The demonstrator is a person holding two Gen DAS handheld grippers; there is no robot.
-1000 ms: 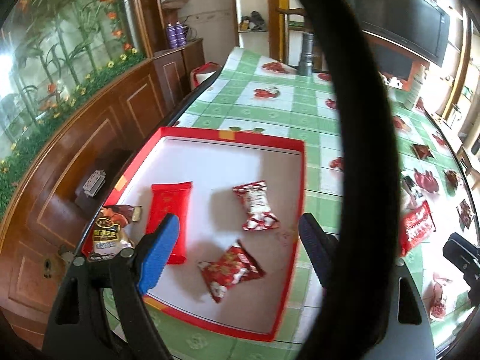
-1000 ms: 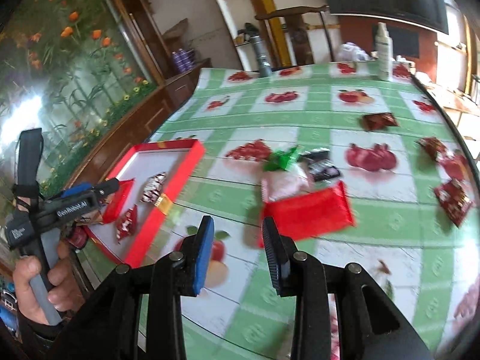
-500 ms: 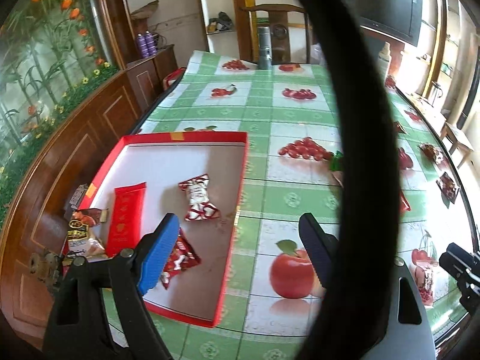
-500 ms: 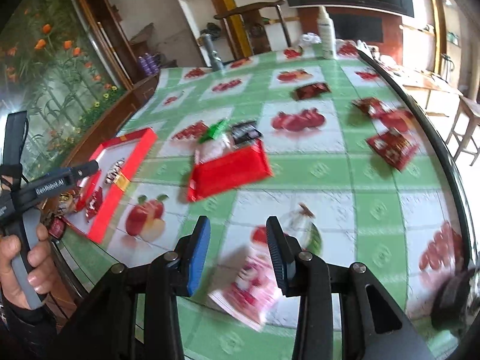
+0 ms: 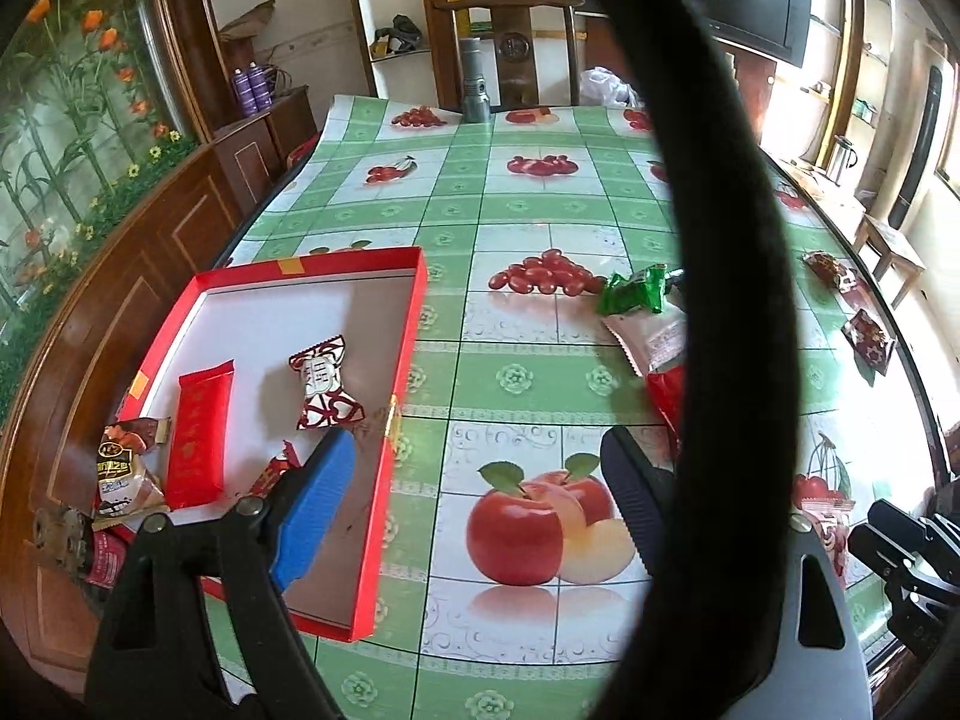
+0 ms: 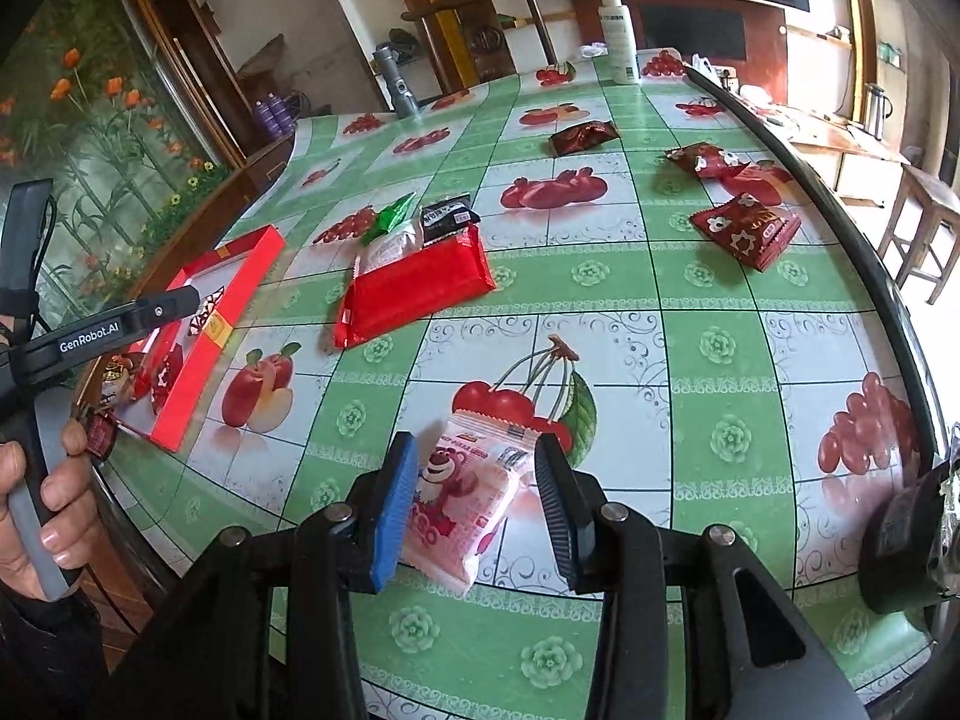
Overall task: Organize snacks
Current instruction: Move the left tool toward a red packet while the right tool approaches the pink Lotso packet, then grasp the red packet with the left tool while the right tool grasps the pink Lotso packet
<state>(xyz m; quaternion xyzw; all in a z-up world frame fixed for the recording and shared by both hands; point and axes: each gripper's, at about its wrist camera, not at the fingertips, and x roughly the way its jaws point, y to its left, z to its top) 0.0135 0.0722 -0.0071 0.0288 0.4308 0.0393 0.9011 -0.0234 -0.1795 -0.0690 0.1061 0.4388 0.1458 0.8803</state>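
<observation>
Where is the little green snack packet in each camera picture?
Left wrist view: the green packet lies right of the middle, on the tablecloth by the thick black strap, beside the printed red grapes.
Right wrist view: the green packet lies left of the middle, behind the big red wrapper.
Shared landmark: the red tray, to the left of the packet in both views.

The right gripper point(image 6: 474, 501) is coming down over the pink bear snack packet point(image 6: 465, 504), which is now lying between its jaws where a second ago only bare tablecloth showed; the jaws are opening wider around it. The left gripper point(image 5: 474, 495) is drifting away from the red tray point(image 5: 384, 480), so its jaws are now straddling the tray's near edge and the printed apple point(image 5: 540, 525), and they are opening a little wider too.
</observation>
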